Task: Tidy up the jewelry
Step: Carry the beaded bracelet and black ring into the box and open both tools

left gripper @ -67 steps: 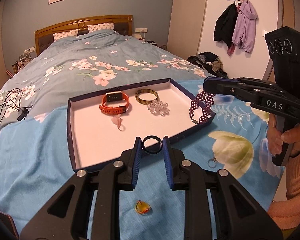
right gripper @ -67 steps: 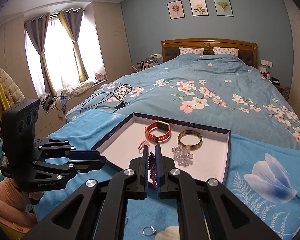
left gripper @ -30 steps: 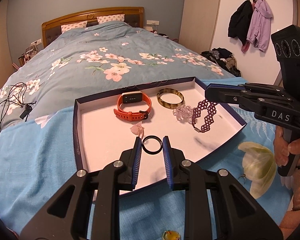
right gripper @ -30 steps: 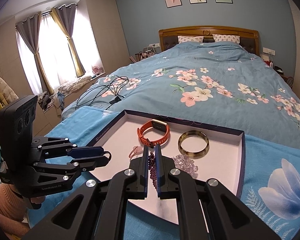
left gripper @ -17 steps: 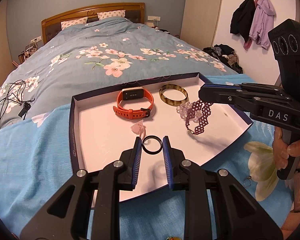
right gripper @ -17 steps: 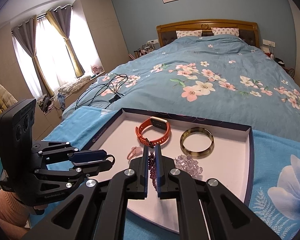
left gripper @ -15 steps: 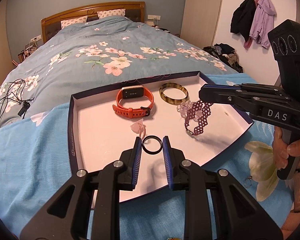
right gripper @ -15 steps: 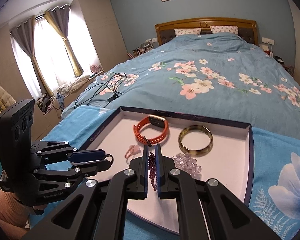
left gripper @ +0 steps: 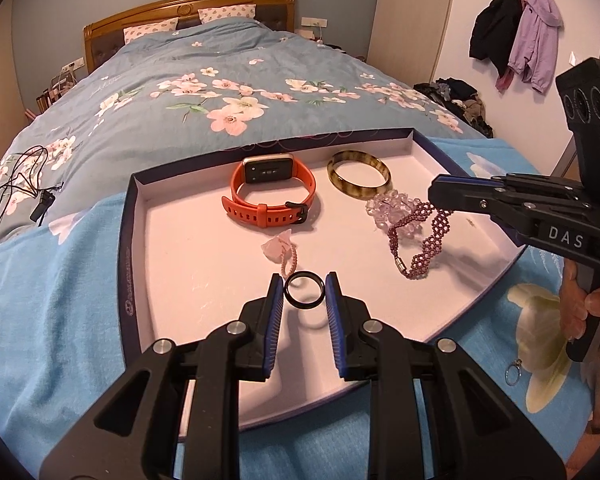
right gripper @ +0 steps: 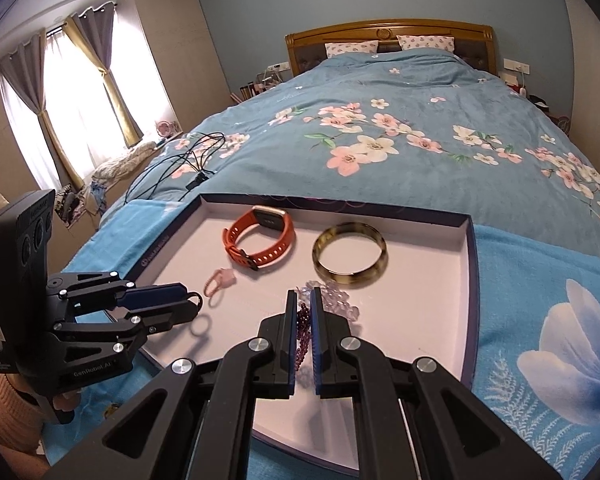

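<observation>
**Both grippers loaded over the tray**

My left gripper [left gripper: 304,294] has its jaws closed on a black ring [left gripper: 303,289], pinched by its sides between the blue pads and held just above the near part of the tray [left gripper: 125,240]. I can see the ring's shadow on the white floor beneath it.

My right gripper [right gripper: 305,310] has its jaws narrow, clamped on a purple beaded bracelet [left gripper: 418,240]. From the left camera the bracelet hangs from the fingertips, its lower end down at the tray floor on the right side; I cannot tell whether it touches.

Inside the tray lie an orange watch [left gripper: 270,196] toward the back, a brown bangle [left gripper: 359,176] to its right, and a clear bead bracelet [left gripper: 388,210] just in front of the bangle, touching the purple one. A small pink trinket [left gripper: 282,250] sits near the middle, just beyond the ring.

The tray rests on a blue floral blanket [right gripper: 548,320] on the bed. A small silver ring [left gripper: 513,372] lies on the blanket outside the tray, to the right.
</observation>
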